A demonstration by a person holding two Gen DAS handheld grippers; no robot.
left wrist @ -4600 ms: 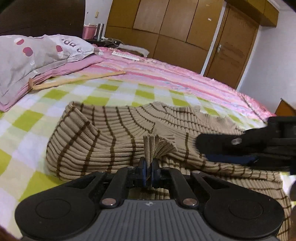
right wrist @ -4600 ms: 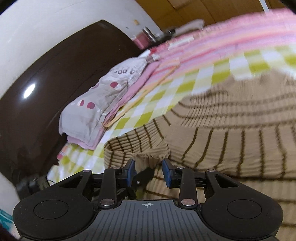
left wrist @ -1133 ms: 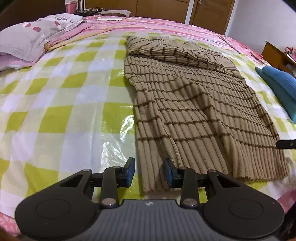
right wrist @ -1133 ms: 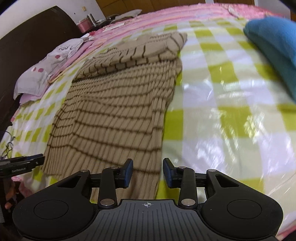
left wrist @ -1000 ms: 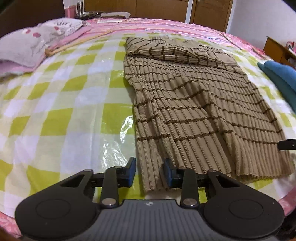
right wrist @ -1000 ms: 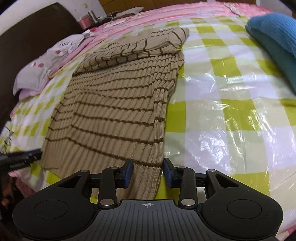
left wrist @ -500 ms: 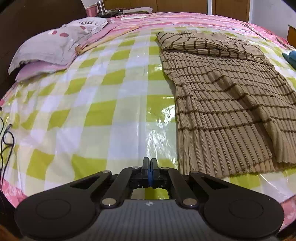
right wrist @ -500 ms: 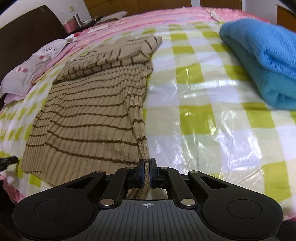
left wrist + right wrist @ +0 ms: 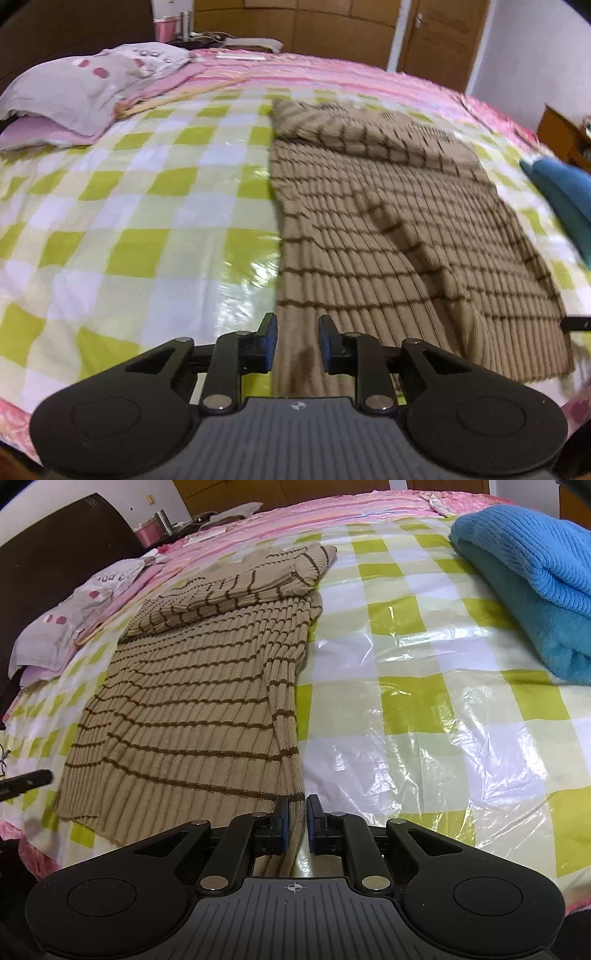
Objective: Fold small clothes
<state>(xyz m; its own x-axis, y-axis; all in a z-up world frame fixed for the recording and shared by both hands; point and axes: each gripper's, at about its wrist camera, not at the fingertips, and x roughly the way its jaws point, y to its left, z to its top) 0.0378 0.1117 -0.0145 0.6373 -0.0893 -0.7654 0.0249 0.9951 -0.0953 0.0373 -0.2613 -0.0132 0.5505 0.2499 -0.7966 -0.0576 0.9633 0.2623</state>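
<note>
A tan sweater with brown stripes [image 9: 388, 236] lies flat on the checked bed cover, its sleeves folded across the top. My left gripper [image 9: 294, 345] is open, its fingers either side of the sweater's near left hem corner. In the right wrist view the same sweater [image 9: 207, 698] shows, and my right gripper [image 9: 297, 825] is slightly open with the near right hem corner lying between its fingers. The left gripper's tip [image 9: 26, 781] shows at the far left edge.
A folded blue sweater [image 9: 528, 579] lies at the right of the bed. A grey pillow [image 9: 77, 85] and a wooden stick [image 9: 177, 98] lie at the head end. Wardrobe doors [image 9: 295, 26] stand behind. The bed edge is just under both grippers.
Both grippers have opened since half a second ago. The left one moved right to the sweater's left hem corner. The right one loosened its hold on the right hem corner.
</note>
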